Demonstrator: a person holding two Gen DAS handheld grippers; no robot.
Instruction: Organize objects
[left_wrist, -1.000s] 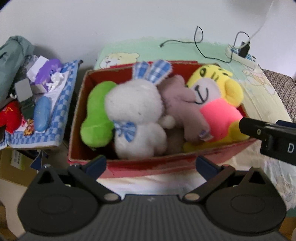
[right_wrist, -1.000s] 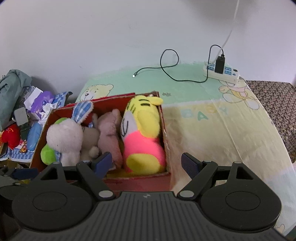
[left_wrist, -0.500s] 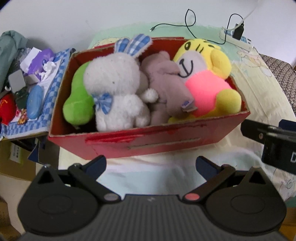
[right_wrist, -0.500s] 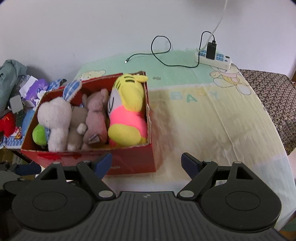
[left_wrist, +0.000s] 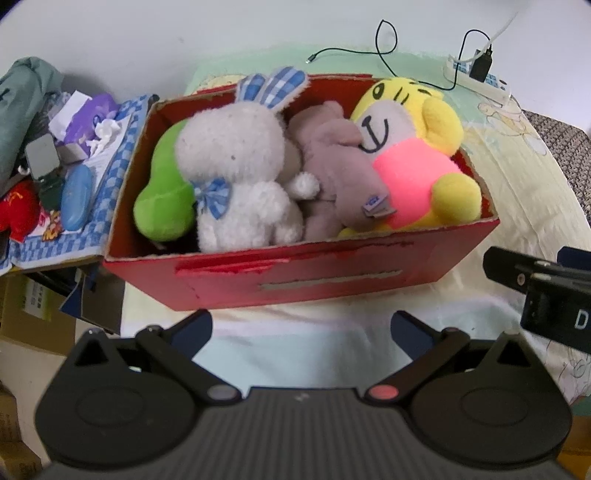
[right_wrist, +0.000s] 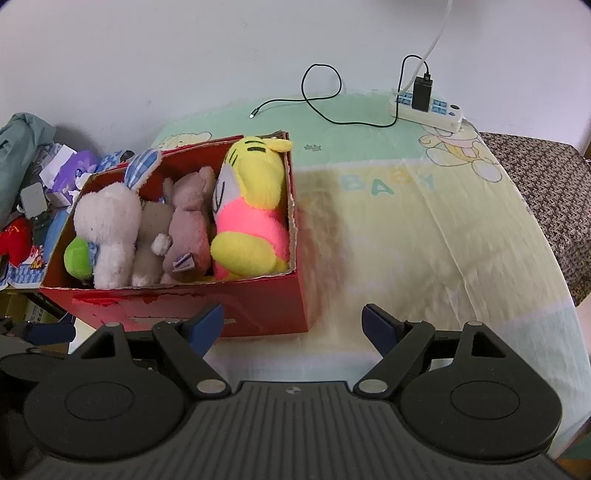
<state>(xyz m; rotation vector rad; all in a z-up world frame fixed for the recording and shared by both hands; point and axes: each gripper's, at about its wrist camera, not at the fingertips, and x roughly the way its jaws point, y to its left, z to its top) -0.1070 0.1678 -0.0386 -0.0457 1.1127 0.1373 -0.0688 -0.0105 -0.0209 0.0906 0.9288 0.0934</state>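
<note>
The red box lay with its long side left to right, toys upright inside. Both grippers, left and right, stood wide open, holding nothing.

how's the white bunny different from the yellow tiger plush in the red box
The white bunny is white with blue checked ears and a bow; the yellow tiger plush is yellow with a pink middle. The bunny shows its back, the tiger its face. The bunny sits left of centre, the tiger at the right end. Both are in the red box.
</note>
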